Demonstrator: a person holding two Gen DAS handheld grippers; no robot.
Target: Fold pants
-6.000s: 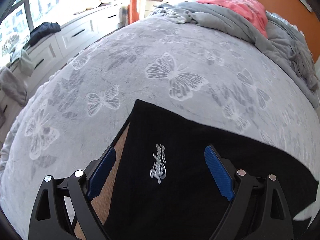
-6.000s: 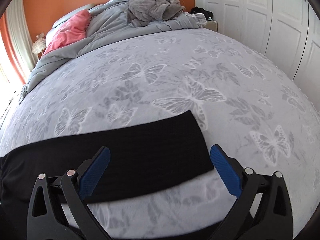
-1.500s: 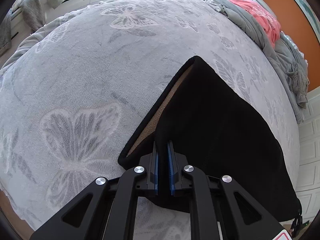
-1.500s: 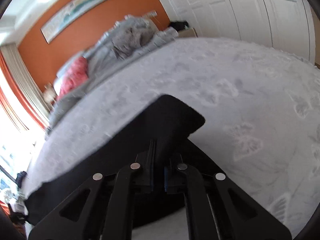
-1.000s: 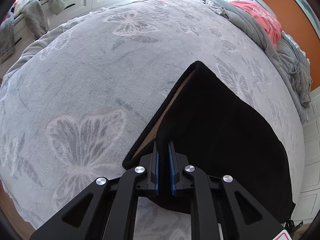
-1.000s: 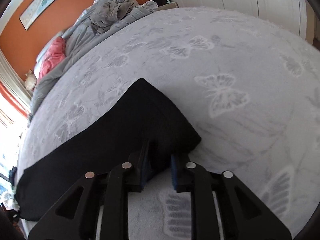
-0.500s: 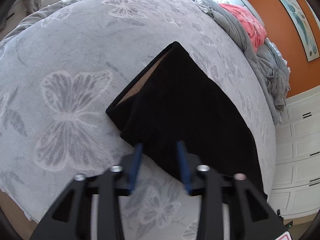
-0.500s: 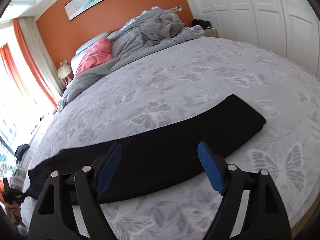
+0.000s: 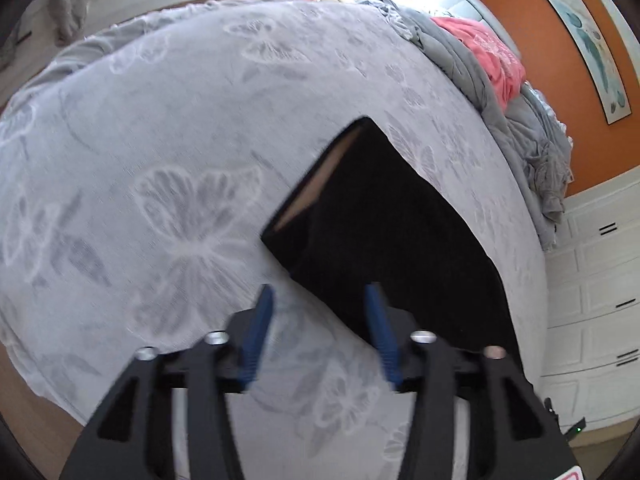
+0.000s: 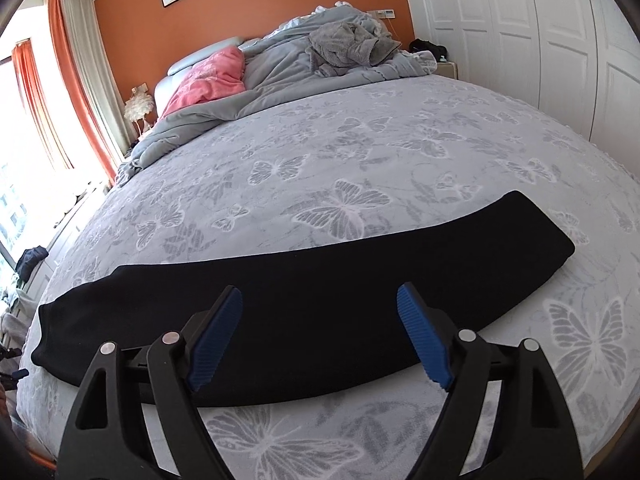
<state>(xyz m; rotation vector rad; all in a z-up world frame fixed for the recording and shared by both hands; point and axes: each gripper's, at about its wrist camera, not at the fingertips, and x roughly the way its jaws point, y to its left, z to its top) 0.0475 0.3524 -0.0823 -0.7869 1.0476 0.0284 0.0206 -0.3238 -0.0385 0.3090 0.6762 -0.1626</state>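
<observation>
Black pants (image 10: 304,304) lie as one long flat strip across the bed (image 10: 360,168), both my left hand-held gripper (image 9: 318,312) and right hand-held gripper (image 10: 320,320) spread apart and empty, so next I think I must grasp one end and fold it over.

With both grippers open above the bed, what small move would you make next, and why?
Probably bring the right gripper down to the pants at their right end: they lie as one long flat strip on the bedspread, and the left gripper is also open, holding nothing.
</observation>
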